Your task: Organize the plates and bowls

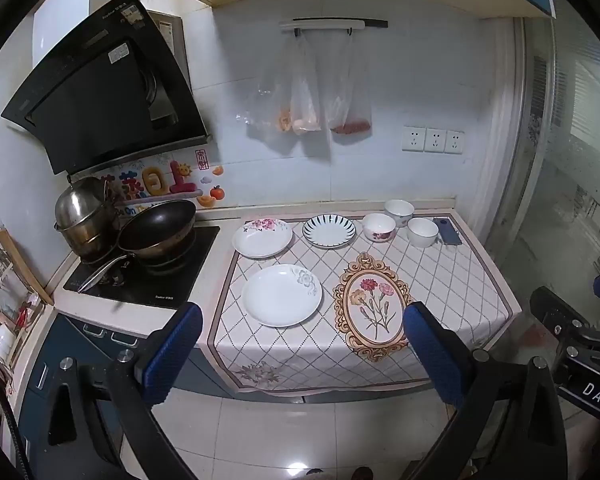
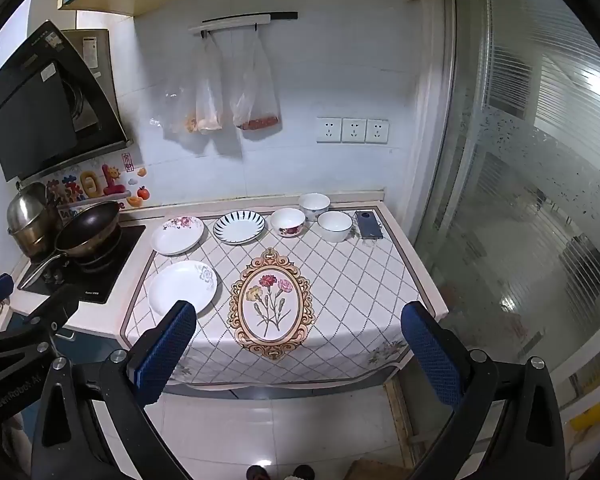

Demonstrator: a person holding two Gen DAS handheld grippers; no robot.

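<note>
1. Holding our left gripper (image 1: 302, 354) and right gripper (image 2: 298, 350) wide open and empty, short of the counter (image 2: 380, 280).
2. Nearest, left of the carnation oval (image 2: 271, 304), lies a white plate (image 2: 182, 286).
3. Beyond the oval, two plates (image 2: 178, 235) and three bowls (image 2: 287, 222) line the wall, unstacked, awaiting sorting.

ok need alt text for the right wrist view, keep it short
Three plates and three bowls sit apart on a patterned cloth over a kitchen counter, with a phone at the back right. The right claw hangs open and empty in front of the counter, above the floor. A stove with a pan stands to the left.
</note>
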